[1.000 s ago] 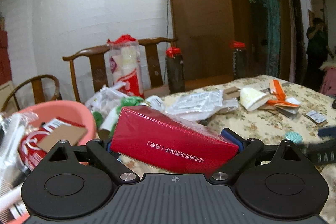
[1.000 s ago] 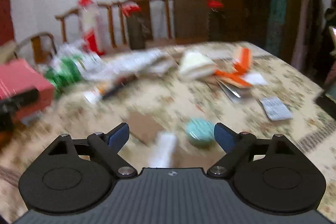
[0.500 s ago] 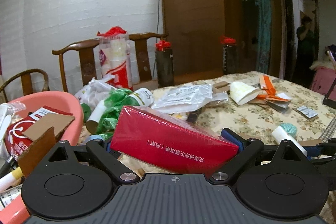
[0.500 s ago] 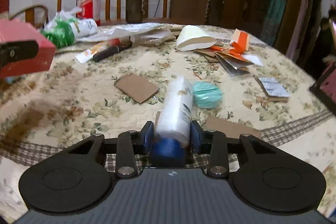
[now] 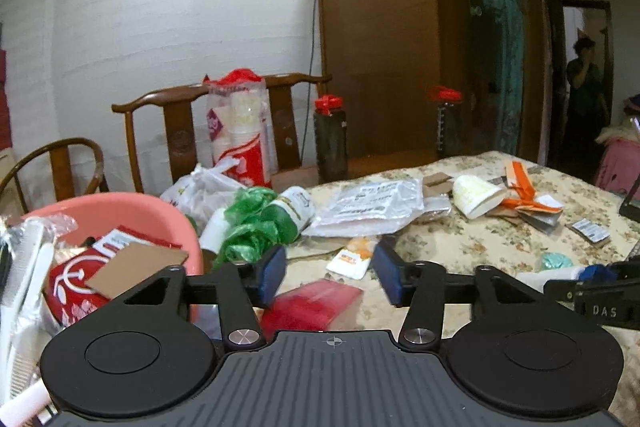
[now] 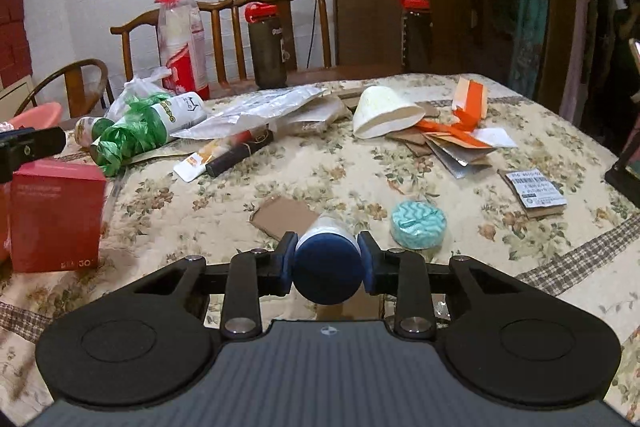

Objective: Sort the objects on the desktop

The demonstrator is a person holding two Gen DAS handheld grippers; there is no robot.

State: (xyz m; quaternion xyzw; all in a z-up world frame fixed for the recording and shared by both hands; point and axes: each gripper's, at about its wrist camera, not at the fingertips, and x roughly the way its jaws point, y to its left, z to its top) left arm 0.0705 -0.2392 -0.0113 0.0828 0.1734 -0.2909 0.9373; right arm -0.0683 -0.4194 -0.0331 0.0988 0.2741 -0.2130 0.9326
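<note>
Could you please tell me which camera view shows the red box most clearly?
The right wrist view: the red box stands upright on the tablecloth, two faces fully visible. In the left wrist view it is blurred and partly hidden below the open jaws.

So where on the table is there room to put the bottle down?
Bare cloth lies between the red box and the cardboard scrap, and along the near edge right of the teal disc. The back is crowded: green bag, plastic wrappers, paper cup and orange papers. The right gripper holds the bottle.
</note>
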